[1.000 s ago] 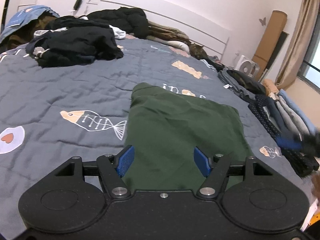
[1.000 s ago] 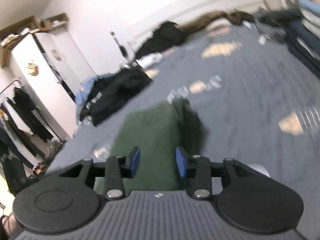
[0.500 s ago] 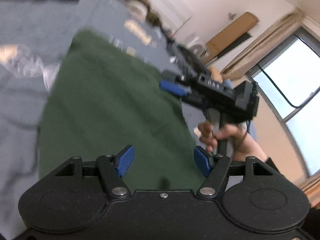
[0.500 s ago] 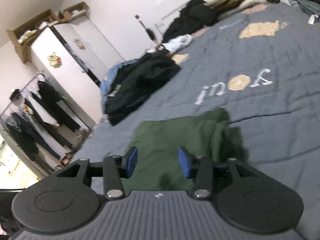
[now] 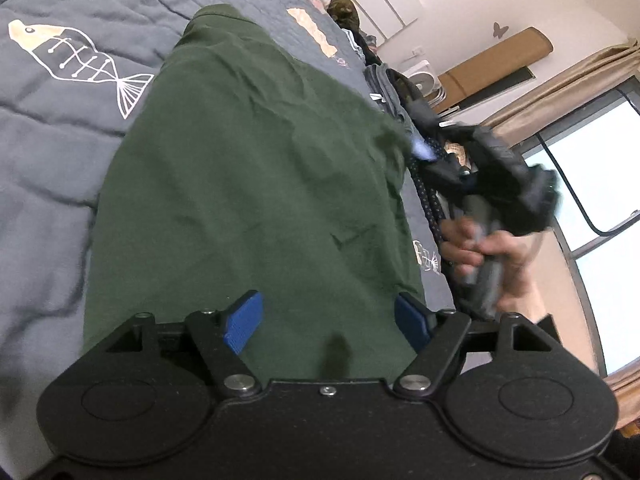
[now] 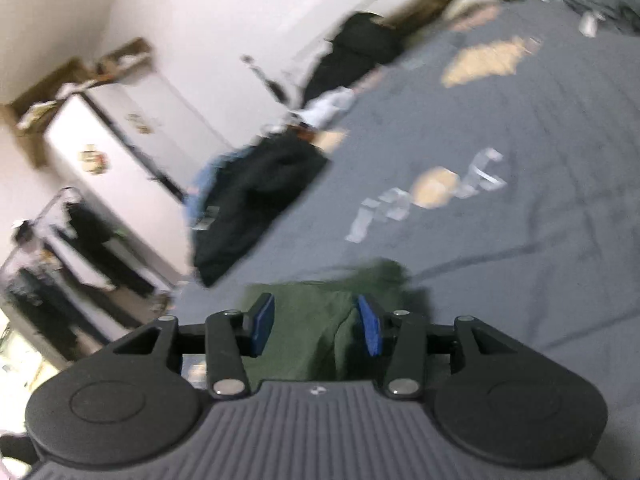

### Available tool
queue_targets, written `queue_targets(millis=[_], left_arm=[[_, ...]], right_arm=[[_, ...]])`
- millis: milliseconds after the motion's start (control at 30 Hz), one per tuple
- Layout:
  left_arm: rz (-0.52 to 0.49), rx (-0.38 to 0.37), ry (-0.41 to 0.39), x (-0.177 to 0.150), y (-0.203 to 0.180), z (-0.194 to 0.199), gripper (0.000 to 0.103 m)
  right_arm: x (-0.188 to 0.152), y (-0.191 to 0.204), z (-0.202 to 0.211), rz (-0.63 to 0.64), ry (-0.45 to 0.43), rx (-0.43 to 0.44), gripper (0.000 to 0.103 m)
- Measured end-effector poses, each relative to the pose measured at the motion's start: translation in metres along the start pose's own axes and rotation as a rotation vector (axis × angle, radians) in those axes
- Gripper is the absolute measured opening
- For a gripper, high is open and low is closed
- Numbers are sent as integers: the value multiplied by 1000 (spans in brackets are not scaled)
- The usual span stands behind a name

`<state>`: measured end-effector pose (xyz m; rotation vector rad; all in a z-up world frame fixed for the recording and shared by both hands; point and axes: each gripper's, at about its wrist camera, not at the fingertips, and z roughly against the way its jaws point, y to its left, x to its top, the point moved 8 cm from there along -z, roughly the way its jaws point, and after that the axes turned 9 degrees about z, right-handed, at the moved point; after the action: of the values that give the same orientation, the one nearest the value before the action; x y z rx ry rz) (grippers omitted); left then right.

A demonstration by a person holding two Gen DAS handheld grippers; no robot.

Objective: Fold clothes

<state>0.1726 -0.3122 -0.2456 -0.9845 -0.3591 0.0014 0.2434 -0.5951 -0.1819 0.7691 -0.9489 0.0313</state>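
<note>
The dark green cotton garment (image 5: pixel 256 184) lies flat on the grey fish-print quilt (image 5: pixel 48 128). The left gripper (image 5: pixel 328 322) hovers over its near hem, jaws opening, pads clear. It should pinch one corner cleanly. At the far edge, the right gripper (image 6: pixel 316 322) is also opening, empty.

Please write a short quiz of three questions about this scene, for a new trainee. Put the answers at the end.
1. True or false: the green garment lies spread on the grey quilt.
2. What printed figure lies on the quilt beside the garment in the left wrist view? A. fish skeleton B. star C. flower
3. Fill in: the left gripper has ____ clamped between its fingers.

Key:
1. True
2. A, the fish skeleton
3. Nothing; its jaws are opening above the cloth.
</note>
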Motion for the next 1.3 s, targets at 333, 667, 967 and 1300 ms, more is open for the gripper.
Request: queue_targets(millis=[333,667,967,1300], left_arm=[[-17,-7,-55,8,-5,9,73],[-40,1,-34,7,-10,3,73],[-52,17,-31,4,-9,5,73],[-46,14,-51,7,-9,10,73]], right_arm=[[11,38,48,9,-142,74,52],[-42,53,-9,-102,107,293,54],[-60,-5,-36,-181,164,195,49],[-36,-39,-26,-323,-5,128,53]])
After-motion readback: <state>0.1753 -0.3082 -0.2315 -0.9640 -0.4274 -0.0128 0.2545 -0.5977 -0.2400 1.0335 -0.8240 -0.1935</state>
